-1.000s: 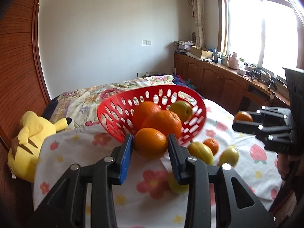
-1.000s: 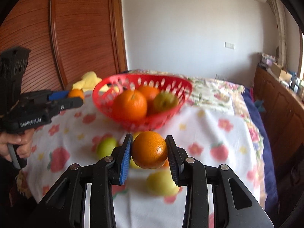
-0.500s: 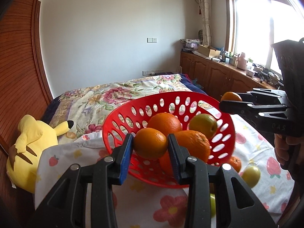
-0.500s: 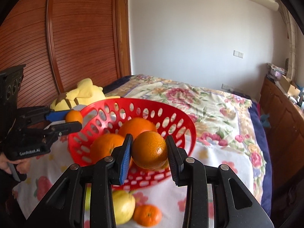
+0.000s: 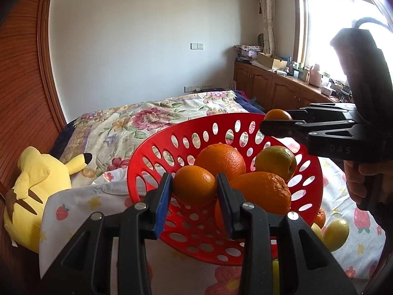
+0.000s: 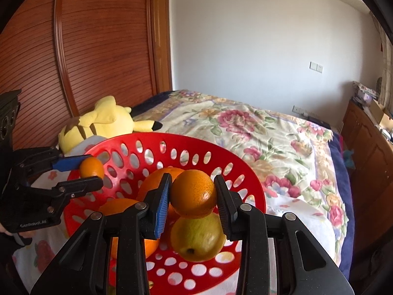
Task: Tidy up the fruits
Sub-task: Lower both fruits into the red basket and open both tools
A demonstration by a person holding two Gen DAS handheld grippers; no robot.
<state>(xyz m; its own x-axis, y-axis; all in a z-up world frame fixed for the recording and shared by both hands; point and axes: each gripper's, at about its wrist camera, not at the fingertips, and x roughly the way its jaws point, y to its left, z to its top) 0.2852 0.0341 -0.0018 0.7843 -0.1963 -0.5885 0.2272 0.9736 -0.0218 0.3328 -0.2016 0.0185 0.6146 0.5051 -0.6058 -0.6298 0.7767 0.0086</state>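
A home bedroom: floral-quilted bed (image 6: 258, 132); wooden wardrobe (image 6: 73, 49).

Red basket (image 5: 147, 162), oranges (image 5: 221, 157) inside

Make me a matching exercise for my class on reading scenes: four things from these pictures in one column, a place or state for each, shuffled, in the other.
Things:
1. left gripper
2. yellow plush toy
3. red basket
4. yellow-green fruit

Places or states:
A. lies loose on the strawberry-print cloth, outside the basket
B. shut on an orange
C. holds several fruits
D. lies by the wooden wall panel

Pairs: 1-B, 2-D, 3-C, 4-A
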